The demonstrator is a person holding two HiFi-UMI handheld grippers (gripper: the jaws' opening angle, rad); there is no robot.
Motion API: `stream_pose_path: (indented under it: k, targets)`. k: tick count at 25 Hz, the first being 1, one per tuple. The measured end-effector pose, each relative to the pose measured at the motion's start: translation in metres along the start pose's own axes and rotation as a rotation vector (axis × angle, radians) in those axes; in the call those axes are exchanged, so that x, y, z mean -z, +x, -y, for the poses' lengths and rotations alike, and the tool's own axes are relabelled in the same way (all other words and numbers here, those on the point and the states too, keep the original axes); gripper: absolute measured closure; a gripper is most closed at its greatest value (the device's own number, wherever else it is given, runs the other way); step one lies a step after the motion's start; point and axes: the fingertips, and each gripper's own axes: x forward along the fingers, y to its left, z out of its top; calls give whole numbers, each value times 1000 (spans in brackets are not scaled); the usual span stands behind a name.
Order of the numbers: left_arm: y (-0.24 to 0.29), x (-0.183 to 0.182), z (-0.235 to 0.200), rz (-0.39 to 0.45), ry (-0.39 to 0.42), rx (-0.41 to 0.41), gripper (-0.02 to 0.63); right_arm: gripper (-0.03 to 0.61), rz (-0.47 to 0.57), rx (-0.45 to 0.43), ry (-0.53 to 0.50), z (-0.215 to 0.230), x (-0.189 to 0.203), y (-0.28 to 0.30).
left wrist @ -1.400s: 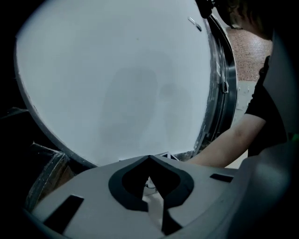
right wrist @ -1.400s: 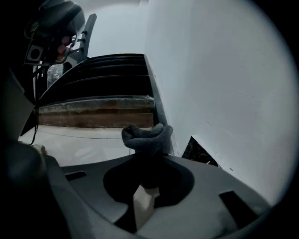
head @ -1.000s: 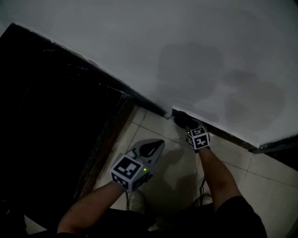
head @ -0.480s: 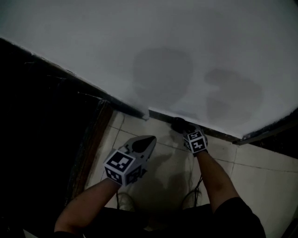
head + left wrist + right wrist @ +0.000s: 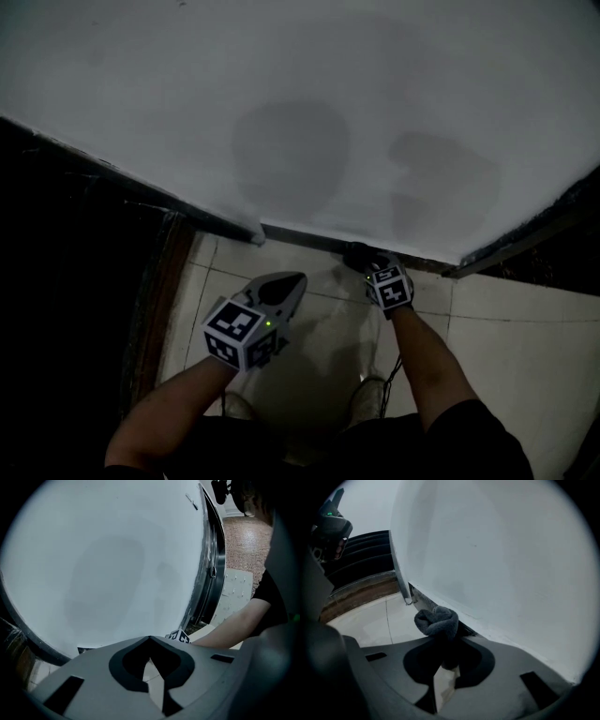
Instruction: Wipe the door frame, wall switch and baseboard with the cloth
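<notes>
- Cloth bunched, clamped in right tool, sticking forward beyond its tips, at baseboard just ahead.
- Left tool closed, empty, above floor tiles.

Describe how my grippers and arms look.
The left gripper and right gripper are pale grey tapered shells, each carrying a cube of black-and-white square markers; a green light glows on the left one. The right arm wears a dark short sleeve; forearms bare.
</notes>
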Motion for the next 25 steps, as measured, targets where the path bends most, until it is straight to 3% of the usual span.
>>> stream_pose_path:
  k: [6, 11, 20, 25]
  targets:
    - [14, 9, 12, -17, 1, 15, 612, 532, -26, 33, 45, 27, 32, -19]
    - [29, -3, 11, 20, 9, 45, 612, 532, -12, 119, 62, 65, 27, -40]
    - [31, 8, 20, 27, -2, 119, 612, 532, -29, 213, 120, 82, 58, -64]
    - [61, 10, 49, -4, 10, 141, 612, 532, -22, 242, 168, 121, 78, -82]
